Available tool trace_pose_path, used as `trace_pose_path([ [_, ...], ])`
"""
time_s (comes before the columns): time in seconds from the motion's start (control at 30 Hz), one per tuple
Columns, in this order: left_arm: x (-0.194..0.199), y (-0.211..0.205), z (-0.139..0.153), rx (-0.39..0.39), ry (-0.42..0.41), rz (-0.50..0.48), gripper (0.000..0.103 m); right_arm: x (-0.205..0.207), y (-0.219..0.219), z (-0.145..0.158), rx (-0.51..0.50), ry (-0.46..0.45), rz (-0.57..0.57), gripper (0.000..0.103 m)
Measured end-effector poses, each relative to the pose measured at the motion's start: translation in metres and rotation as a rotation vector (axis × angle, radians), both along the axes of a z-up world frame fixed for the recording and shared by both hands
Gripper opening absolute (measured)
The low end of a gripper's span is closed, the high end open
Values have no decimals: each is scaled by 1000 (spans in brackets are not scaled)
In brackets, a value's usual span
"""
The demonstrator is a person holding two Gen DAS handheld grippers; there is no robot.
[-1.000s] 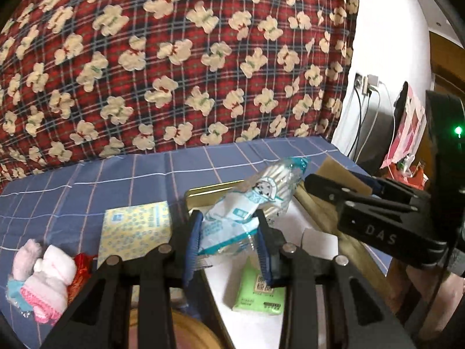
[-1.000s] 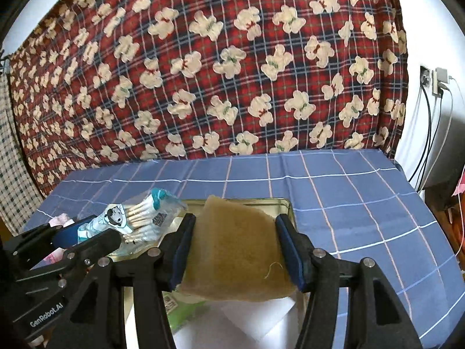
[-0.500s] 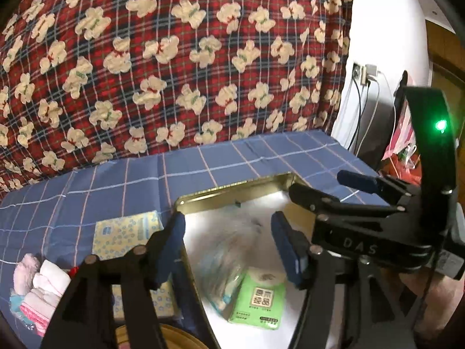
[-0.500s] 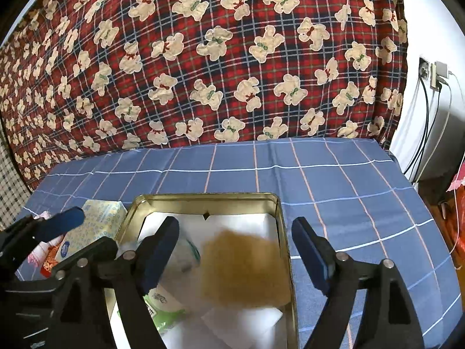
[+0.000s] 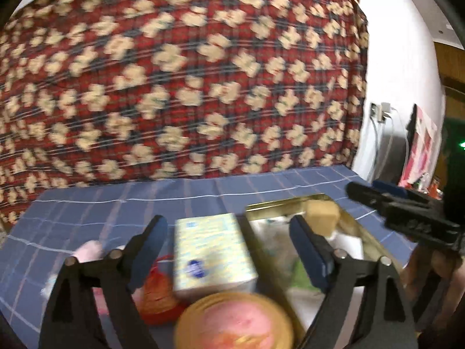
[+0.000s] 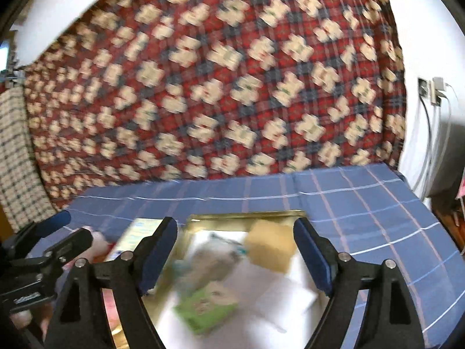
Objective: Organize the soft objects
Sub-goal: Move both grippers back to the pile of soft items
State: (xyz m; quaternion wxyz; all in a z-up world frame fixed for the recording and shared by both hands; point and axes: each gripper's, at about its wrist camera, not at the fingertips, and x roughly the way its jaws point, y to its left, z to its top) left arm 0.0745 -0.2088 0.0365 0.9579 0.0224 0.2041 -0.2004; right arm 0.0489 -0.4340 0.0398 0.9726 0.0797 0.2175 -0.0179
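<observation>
My left gripper (image 5: 229,232) has its jaws opening wide, with nothing pressed between them; a yellow tissue pack (image 5: 212,250) lies on the cloth below the gap. The jaws of my right gripper (image 6: 235,229) are also opening, above a gold tin tray (image 6: 247,218). In the tray lie a tan sponge (image 6: 270,247), a blurred bag of cotton swabs (image 6: 209,261) and a green tissue packet (image 6: 206,305) on white paper. The left wrist view shows the sponge (image 5: 322,213) at the tray's (image 5: 290,202) far corner.
Pink socks (image 5: 88,250), a red-orange net bundle (image 5: 157,293) and a round lid with a pink face (image 5: 232,322) lie left of the tray on the blue checked cloth (image 6: 377,218). A red bear-print cloth (image 6: 218,87) hangs behind. Cables (image 6: 430,145) run down the right wall.
Both grippers opened and let go: the swab bag and the sponge dropped into the tray. My left gripper swung left over the yellow tissue pack. Both grippers drew back a little.
</observation>
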Motion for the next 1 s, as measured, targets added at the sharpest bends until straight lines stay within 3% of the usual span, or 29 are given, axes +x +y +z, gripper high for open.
trace_pose_path([
  [0.3,2,109,-35,72,17,265,91,-8,96,-7,-59,-61,176,85],
  [0.5,23,165,-60,134,95,412,91,-1,152,-19,-103,-54,270,85],
  [0.77,29,200,-77,145,147,473,91,15,201,-34,-131,-13,340,85],
  [1.0,34,204,-84,111,185,449,91,33,245,-43,-197,33,363,85],
])
